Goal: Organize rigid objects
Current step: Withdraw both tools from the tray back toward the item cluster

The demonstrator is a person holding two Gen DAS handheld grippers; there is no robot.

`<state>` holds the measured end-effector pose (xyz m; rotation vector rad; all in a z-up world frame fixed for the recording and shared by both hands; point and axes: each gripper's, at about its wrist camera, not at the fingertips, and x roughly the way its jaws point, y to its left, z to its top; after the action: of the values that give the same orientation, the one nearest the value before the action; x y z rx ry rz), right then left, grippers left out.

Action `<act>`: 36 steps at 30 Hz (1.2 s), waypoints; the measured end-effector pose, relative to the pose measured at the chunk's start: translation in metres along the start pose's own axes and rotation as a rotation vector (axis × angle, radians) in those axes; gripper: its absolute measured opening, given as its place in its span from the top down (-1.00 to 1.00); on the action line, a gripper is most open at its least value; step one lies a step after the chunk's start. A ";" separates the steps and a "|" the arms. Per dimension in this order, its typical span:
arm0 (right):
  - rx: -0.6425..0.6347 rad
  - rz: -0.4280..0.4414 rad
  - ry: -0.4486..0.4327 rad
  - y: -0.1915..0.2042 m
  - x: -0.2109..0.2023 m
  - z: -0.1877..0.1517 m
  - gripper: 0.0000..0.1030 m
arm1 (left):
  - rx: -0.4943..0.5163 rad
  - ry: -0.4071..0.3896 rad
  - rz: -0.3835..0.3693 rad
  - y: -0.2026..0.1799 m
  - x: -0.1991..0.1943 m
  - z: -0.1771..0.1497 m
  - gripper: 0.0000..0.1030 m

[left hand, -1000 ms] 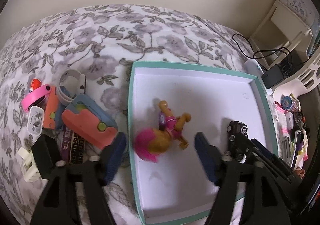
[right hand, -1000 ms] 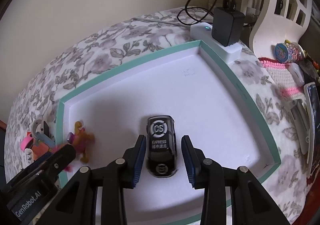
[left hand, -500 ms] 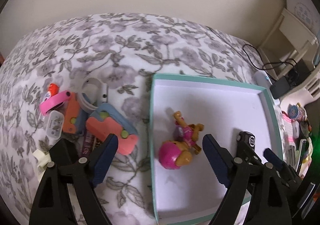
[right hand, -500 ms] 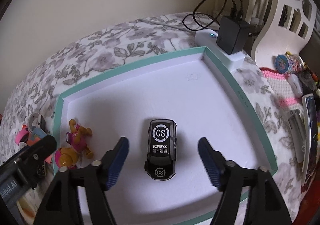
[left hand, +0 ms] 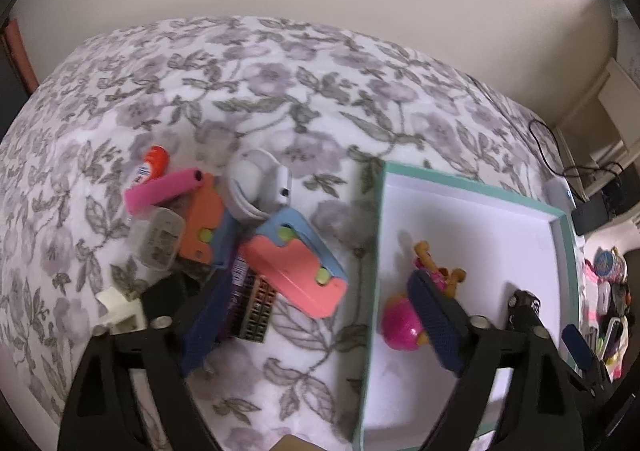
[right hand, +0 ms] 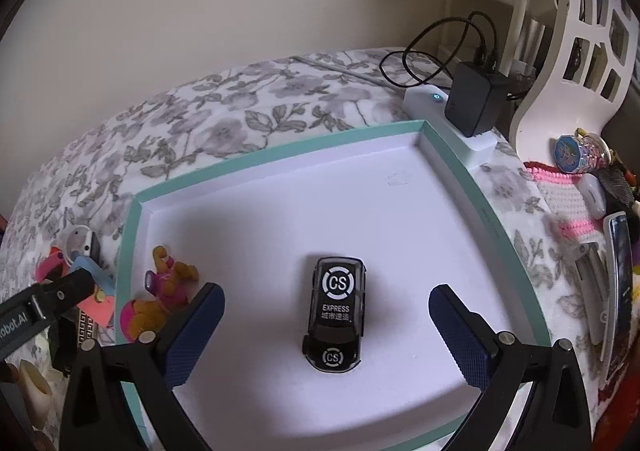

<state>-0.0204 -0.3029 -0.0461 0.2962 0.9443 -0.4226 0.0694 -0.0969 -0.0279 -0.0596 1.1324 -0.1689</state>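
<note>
Both toys look delivered: the right gripper (right hand: pixel 326 335) is opening, its ribbed blue fingers clear on either side of the glossy black toy car (right hand: pixel 335 313) standing in the teal-rimmed white tray (right hand: pixel 280 145). The left gripper (left hand: pixel 320 325), also opening and empty, straddles the tray's edge, with the pink figurine (left hand: pixel 404 321) behind its right finger. Next it likely needs to drop over the hard plastic pile (left hand: pixel 248 231) beyond its left finger.

light: soft, dim indoor, no glare | shadows: faint, diffuse, ahead of fingers (right hand: pixel 460 335) on white tray floor (right hand: pixel 280 211) | blur: left view smeared, right view sharp | distortion: heavy fisheye, black vignette corners
</note>
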 end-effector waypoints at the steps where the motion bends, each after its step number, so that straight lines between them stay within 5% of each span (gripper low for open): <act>1: 0.003 0.005 -0.012 0.000 -0.002 0.000 -1.00 | -0.005 -0.010 0.004 0.002 -0.002 0.001 -0.96; 13: 0.051 0.086 -0.064 0.001 -0.013 0.004 -1.00 | -0.115 -0.108 -0.023 0.042 -0.022 0.012 -0.96; 17: 0.030 0.119 -0.103 0.009 -0.020 0.003 -1.00 | -0.128 -0.100 0.045 0.060 -0.021 0.013 -0.97; 22: -0.013 0.178 -0.110 0.026 -0.029 0.002 -1.00 | -0.221 -0.081 0.009 0.091 -0.023 0.013 -0.97; 28: -0.059 0.272 -0.084 0.052 -0.033 0.000 -1.00 | -0.257 -0.115 0.039 0.118 -0.040 0.016 -0.97; 36: -0.149 0.355 -0.011 0.103 -0.037 -0.007 -1.00 | -0.302 -0.067 0.102 0.154 -0.046 0.012 -0.97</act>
<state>0.0043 -0.2013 -0.0128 0.3174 0.8854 -0.0277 0.0769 0.0618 -0.0022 -0.2734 1.0837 0.0952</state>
